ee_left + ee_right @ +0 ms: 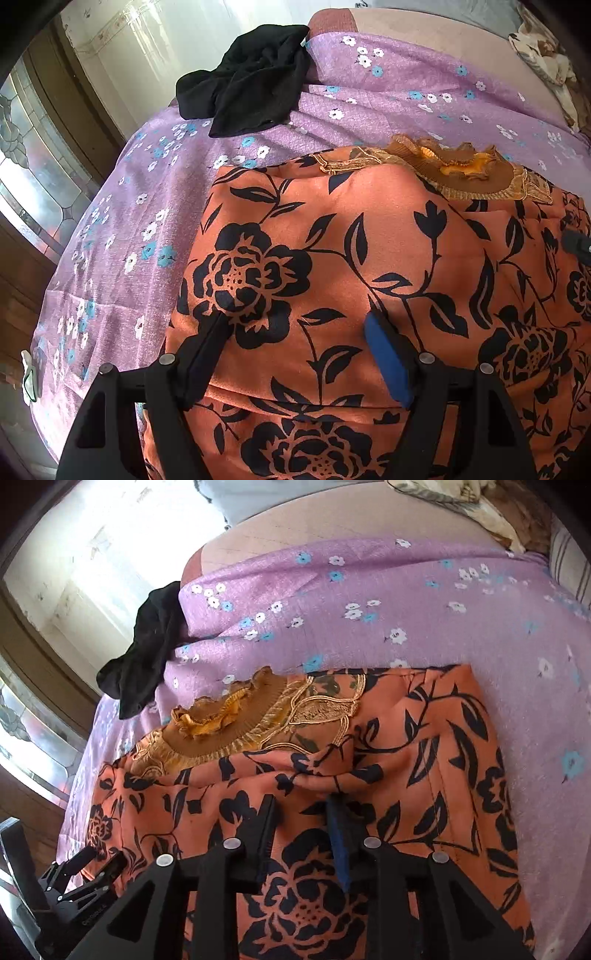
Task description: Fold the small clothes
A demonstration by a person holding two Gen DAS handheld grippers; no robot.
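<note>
Two garments: orange dress (369,258), black cloth (247,77) | left gripper (299,321) wide, empty | right gripper (303,805) parted, empty

Floral garment (369,258) on bedsheet (406,81); crumpled garment (247,81) behind it, left, apart.

A bed under a lilac flowered sheet (406,74) bore an orange floral garment (369,240) at lower right and black clothing (251,81) at upper left.

Right gripper (301,805) partly open at lower centre over orange floral garment (424,760), black cloth (144,657) at left, lilac flowered bedsheet (369,590) above
</note>
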